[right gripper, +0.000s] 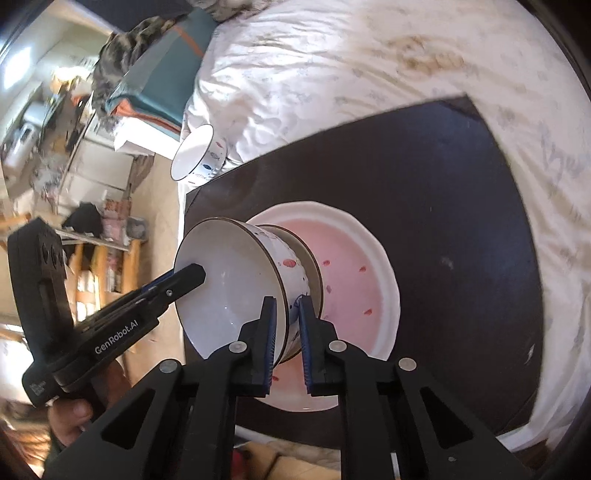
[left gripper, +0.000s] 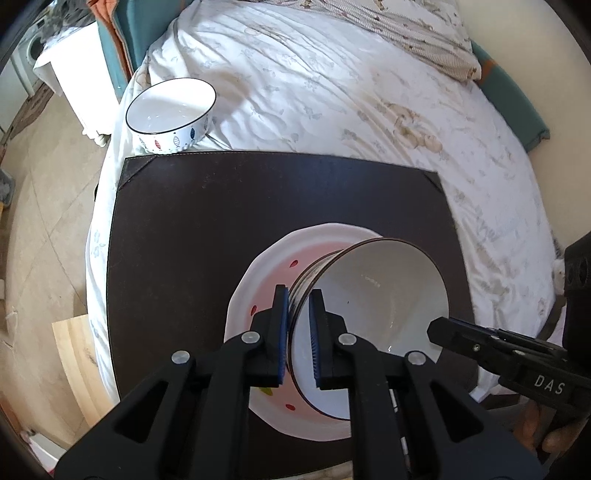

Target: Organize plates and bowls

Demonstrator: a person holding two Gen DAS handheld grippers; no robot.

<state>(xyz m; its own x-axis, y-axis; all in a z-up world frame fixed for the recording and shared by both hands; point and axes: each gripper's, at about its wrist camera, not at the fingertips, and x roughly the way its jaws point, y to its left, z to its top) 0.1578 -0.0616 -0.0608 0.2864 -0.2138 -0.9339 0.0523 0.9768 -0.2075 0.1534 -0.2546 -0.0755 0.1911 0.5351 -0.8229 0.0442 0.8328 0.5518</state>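
Observation:
A white bowl with a dark rim (left gripper: pixel 380 306) is held tilted over a pink-and-white plate (left gripper: pixel 266 273) on a dark mat (left gripper: pixel 207 221). My left gripper (left gripper: pixel 300 293) is shut on the bowl's left rim. My right gripper (right gripper: pixel 285 304) is shut on the opposite rim; it shows at the right of the left wrist view (left gripper: pixel 443 328). In the right wrist view the bowl (right gripper: pixel 229 280) hangs over the plate (right gripper: pixel 354 266), and the left gripper (right gripper: pixel 192 275) enters from the left. A second white bowl with fish patterns (left gripper: pixel 171 114) sits on the bed beyond the mat's far left corner.
The mat lies on a bed with a white patterned sheet (left gripper: pixel 332 92). A folded blanket (left gripper: pixel 413 33) lies at the far end. The bed's left edge drops to a tiled floor (left gripper: pixel 48 192), with a wooden board (left gripper: pixel 81 354) beside it.

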